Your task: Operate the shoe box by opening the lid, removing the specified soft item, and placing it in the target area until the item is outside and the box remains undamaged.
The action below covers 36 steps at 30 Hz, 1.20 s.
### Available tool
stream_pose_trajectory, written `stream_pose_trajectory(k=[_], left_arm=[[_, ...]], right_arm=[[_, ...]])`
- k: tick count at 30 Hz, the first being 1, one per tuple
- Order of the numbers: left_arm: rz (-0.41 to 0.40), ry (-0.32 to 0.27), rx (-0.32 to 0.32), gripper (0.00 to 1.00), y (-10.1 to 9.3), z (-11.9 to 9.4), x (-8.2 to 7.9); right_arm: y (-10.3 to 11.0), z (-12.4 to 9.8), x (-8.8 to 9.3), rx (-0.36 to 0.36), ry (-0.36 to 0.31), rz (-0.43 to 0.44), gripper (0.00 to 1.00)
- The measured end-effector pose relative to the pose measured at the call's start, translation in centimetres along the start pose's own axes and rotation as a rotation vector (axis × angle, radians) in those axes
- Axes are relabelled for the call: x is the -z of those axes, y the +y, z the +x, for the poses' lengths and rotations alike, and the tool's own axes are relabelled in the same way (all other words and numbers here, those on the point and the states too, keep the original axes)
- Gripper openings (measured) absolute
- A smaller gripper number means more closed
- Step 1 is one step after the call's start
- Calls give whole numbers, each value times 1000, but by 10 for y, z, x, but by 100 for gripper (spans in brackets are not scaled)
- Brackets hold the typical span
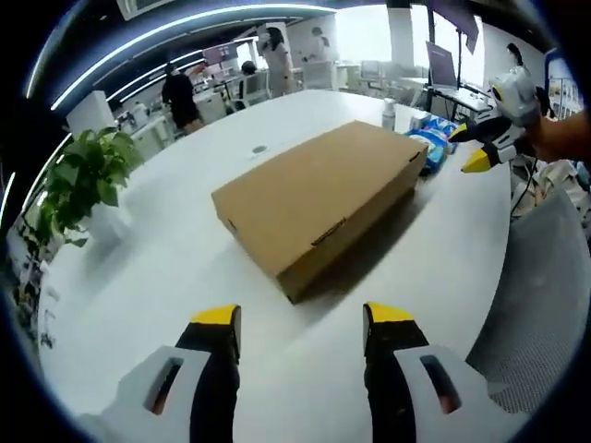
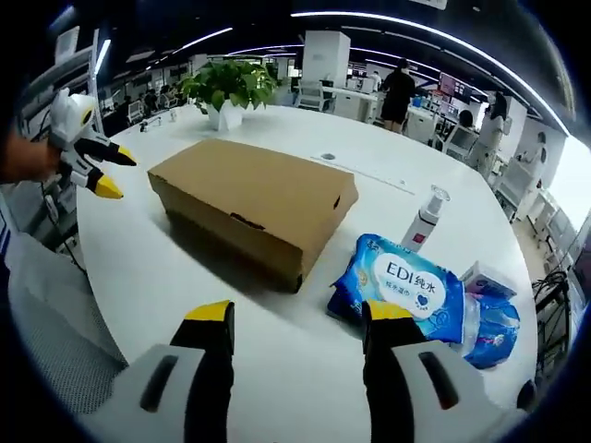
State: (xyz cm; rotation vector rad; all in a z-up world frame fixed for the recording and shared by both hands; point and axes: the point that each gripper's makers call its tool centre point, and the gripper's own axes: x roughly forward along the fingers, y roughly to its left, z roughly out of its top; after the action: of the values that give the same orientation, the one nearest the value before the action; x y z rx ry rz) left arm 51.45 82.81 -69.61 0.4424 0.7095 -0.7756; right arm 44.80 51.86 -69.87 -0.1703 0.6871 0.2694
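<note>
A brown cardboard shoe box (image 1: 319,196) lies on the white table with its lid down; the right gripper view has it (image 2: 251,199) left of centre. My left gripper (image 1: 304,319) is open, a short way in front of the box's near corner, with nothing between its jaws. My right gripper (image 2: 295,316) is open too, hovering over the table near the box's end. Each gripper also appears in the other's view, at the far side of the box: the right one (image 1: 485,148) and the left one (image 2: 109,173), both held in a hand with jaws apart.
Blue soft packs (image 2: 420,291) lie on the table right of the box, with a small spray bottle (image 2: 424,220) behind them. A potted plant (image 2: 227,92) stands at the far table edge. A grey chair back (image 1: 545,295) is close by. People stand among desks beyond.
</note>
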Motion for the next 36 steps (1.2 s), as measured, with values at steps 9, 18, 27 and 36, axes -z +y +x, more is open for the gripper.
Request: stream_pose_trajectory(k=[9,18,27,36], left_arm=[[-13,-52,5,63,-14,-17,-15],[-38,-77,4,81,-21,-36,-11],[-95,-97,16,93,-23,-62,18],[-115,-129,36,100,-25,-90,39]], right_arm=[[-6,-34,-3,61,-49,40,68],[-4,-64,-1,109,-70,79,83],[24,-92,5,128,-77,116,95],[58,-128,13,186,-88,159,96]])
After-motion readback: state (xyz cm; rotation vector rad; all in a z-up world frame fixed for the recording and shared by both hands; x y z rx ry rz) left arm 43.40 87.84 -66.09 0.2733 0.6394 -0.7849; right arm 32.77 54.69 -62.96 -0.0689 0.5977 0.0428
